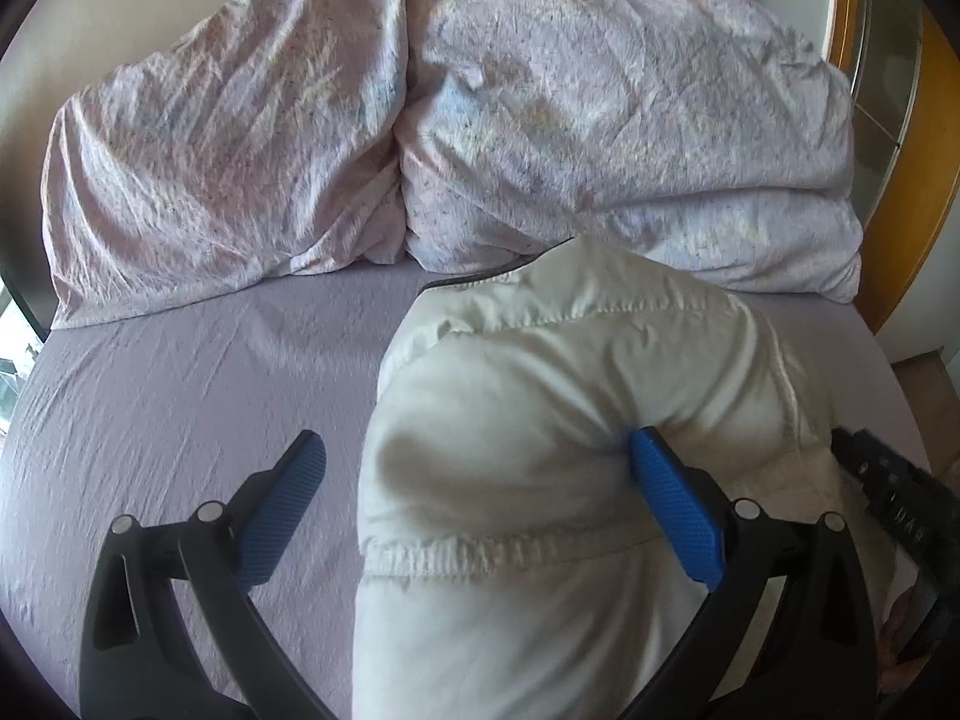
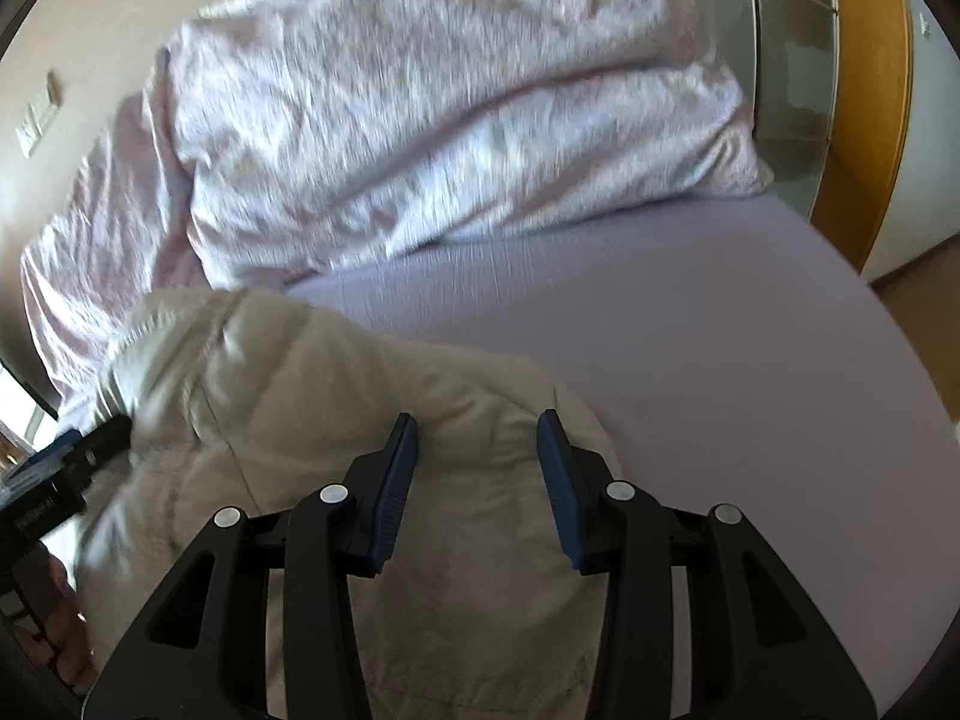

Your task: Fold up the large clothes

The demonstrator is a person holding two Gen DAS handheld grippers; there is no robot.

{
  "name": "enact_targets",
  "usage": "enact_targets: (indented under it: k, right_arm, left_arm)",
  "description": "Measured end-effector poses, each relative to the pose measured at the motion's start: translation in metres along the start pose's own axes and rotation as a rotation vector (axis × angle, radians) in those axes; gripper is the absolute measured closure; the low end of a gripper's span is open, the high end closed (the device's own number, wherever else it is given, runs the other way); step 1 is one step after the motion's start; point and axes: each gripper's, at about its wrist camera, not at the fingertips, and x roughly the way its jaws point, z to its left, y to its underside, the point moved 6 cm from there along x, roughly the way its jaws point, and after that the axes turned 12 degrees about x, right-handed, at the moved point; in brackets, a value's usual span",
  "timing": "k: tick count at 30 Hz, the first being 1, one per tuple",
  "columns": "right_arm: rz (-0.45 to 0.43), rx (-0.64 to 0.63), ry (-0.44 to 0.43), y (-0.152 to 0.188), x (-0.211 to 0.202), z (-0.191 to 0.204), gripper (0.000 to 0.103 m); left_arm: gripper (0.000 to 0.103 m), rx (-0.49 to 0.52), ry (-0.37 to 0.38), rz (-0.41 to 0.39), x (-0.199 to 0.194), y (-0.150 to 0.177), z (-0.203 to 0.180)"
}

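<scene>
- The garment (image 1: 540, 420) is a large, pale cream-white piece of clothing; its cloth is soft and creased, with stitched seams running across it
- A gathered, elastic-looking band crosses it low in the left wrist view; a dark strip edges it on the side toward the pillows (image 1: 420, 138)
- It is bunched into a rounded, puffed-up mound, not spread flat
- It lies on the lilac bed sheet (image 1: 180, 372), below the pillows; its far end nearly reaches the right pillow
</scene>
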Motion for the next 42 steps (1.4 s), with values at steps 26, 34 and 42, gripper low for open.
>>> enact_targets:
  k: [26,34,42]
  right_arm:
    - [-0.094,-0.035,0.016,0.017,0.004,0.001,0.060]
    - [-0.110,-0.034,0.014,0.018,0.005,0.000,0.060]
    - [-0.108,-0.034,0.011,0.018,0.005,0.000,0.060]
  left_arm:
    - [0.002,-0.027,0.045,-0.031,0.018,0.021,-0.003]
    - [0.002,-0.039,0.059,-0.037,0.020,0.022,-0.002]
    - [0.002,-0.046,0.068,-0.037,0.022,0.022,-0.002]
